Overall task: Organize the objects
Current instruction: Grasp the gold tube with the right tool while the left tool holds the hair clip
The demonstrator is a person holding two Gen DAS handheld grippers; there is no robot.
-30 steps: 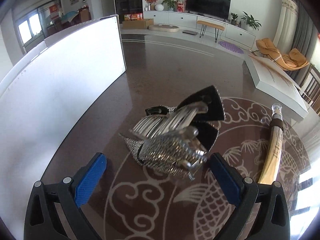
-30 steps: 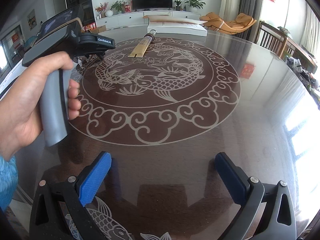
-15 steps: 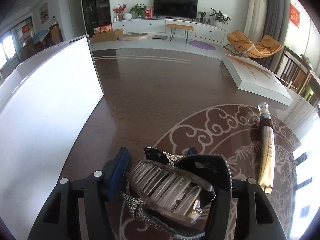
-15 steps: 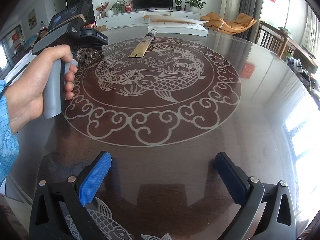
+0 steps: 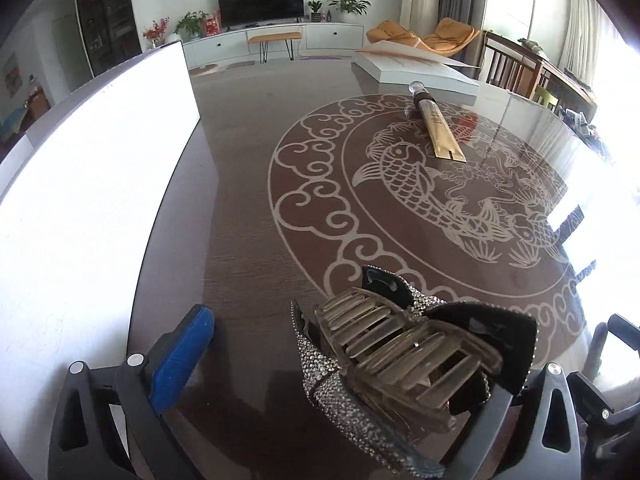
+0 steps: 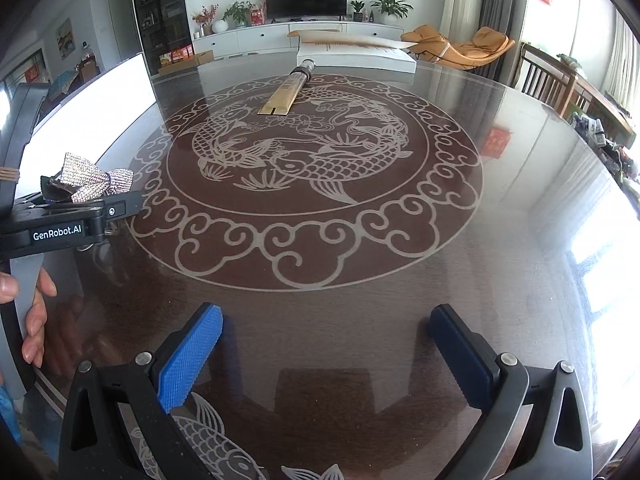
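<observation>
Hair clip (image 5: 404, 364) against left claw (image 5: 352, 364) right finger, jaws spread; right claw (image 6: 326, 350) spread, bare.

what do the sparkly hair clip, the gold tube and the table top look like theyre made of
Hair clip: likely clear plastic teeth, seen through, with a black bow edged in small glittering rhinestones; fabric or plastic is unclear.
Gold tube: probably laminated plastic or foil, with a metallic gold sheen, a flat crimped end and a clear cap.
Table top: seemingly glass over dark wood, mirror-like reflections above a pale fish pattern.
</observation>
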